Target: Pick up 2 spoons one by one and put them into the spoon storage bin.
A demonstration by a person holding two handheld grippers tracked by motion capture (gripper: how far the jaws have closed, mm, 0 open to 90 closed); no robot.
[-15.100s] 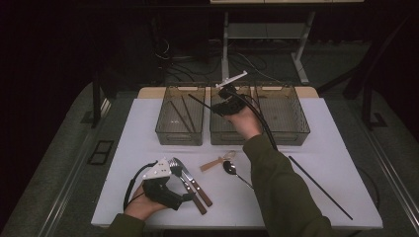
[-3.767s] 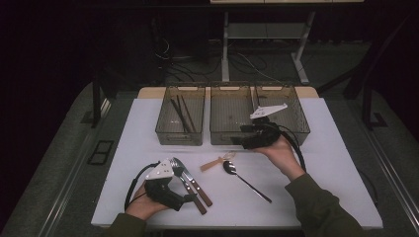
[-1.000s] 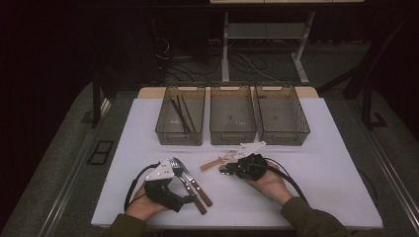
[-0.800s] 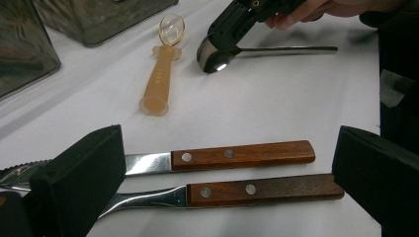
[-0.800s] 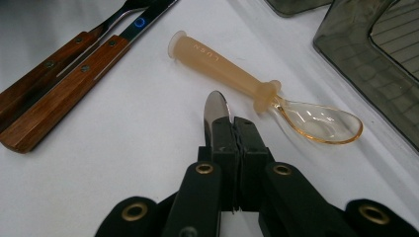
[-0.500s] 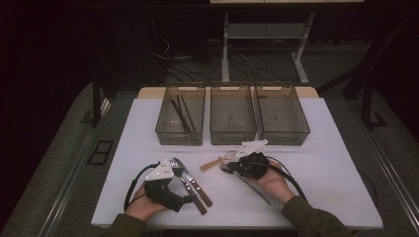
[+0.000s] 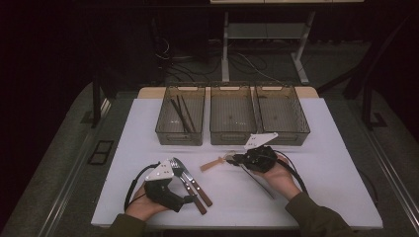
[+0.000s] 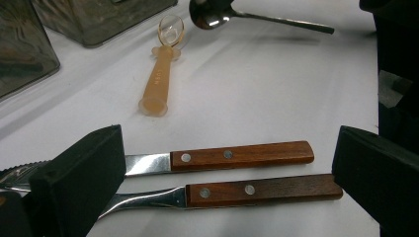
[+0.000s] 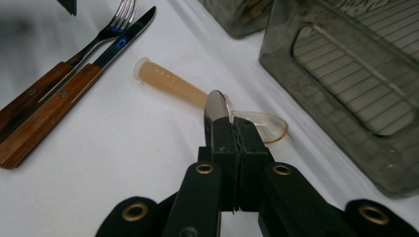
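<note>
Metal spoon [image 9: 216, 106]: clamped edge-on between the closed jaws of the right gripper [image 9: 236, 140], which grasp it just behind the bowl. In the right gripper view the bowl tip projects past the pads, while the neck is hidden between them. In the high view the handle [image 7: 261, 185] trails as a thin dark line from under the right hand [image 7: 280, 177] toward the near edge of the white table [image 7: 341, 163]; whether the spoon rests on the table or is clear of it cannot be told. In the left gripper view the bowl [image 8: 210, 14] shows at the top edge, partly cut off, with the handle running to the right.

Amber plastic spoon [image 9: 197, 94]: lies flat on the table directly beyond the metal spoon; its clear bowl is partly covered by the right gripper's pads.

Fork [image 9: 79, 52] and knife [image 9: 106, 49]: wood-handled, parallel and just beside each other, left of the metal spoon in the high view. Their tips are hidden behind one pad in the left gripper view.

Left gripper [image 8: 232, 173]: jaws spread wide, straddling the wooden handles without pressing on them; it is held by the left hand [image 7: 143, 207].

Three clear bins [image 7: 232, 136]: in a row beyond the metal spoon. The left one holds dark chopsticks [image 7: 182, 114]; the contents of the other two are hard to make out.
</note>
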